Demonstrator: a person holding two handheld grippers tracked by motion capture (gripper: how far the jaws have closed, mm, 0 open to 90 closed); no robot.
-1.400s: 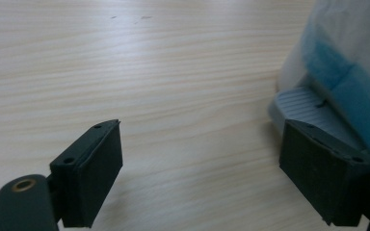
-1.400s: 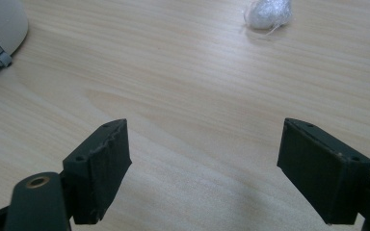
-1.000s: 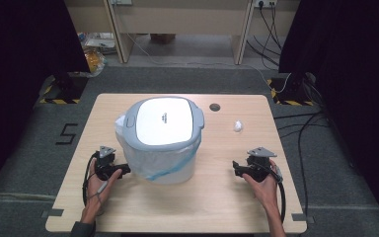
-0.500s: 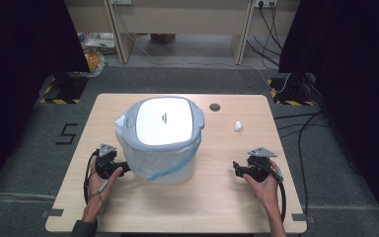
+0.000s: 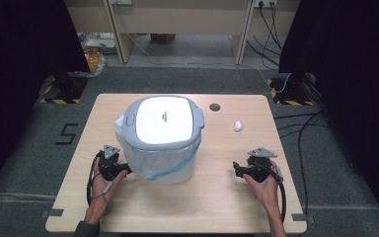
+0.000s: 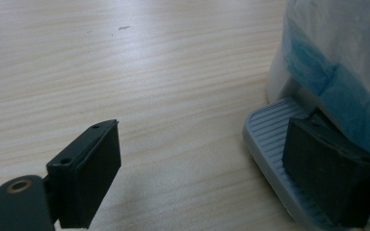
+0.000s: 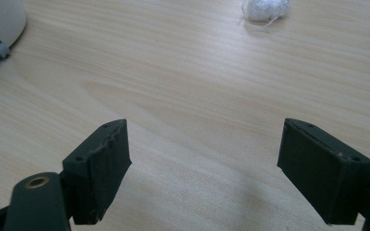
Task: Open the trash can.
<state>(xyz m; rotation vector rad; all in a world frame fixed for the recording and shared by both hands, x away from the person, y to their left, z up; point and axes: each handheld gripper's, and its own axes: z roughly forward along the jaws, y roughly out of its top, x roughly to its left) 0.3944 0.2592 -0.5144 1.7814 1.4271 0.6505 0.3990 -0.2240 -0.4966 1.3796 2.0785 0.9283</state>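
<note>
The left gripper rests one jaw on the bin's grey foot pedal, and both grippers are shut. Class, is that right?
Not quite. The left gripper does rest one jaw on the pedal, but both it and the right gripper are open, as the two gripper views show.

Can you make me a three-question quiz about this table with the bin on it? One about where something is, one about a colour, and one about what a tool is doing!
1. Where is the small white ball?
A. on the table, right of the bin
B. on the bin lid
C. on the floor

2. What colour is the band on the bag around the bin?
A. red
B. blue
C. yellow

3. How is the right tool?
A. shut on the ball
B. shut on the bag
C. open, holding nothing

Answers:
1. A, the ball lies on the bare table, apart from the bin.
2. B, a blue strip runs along the white bag.
3. C, the right gripper view shows its jaws wide apart with only wood between them.
</note>
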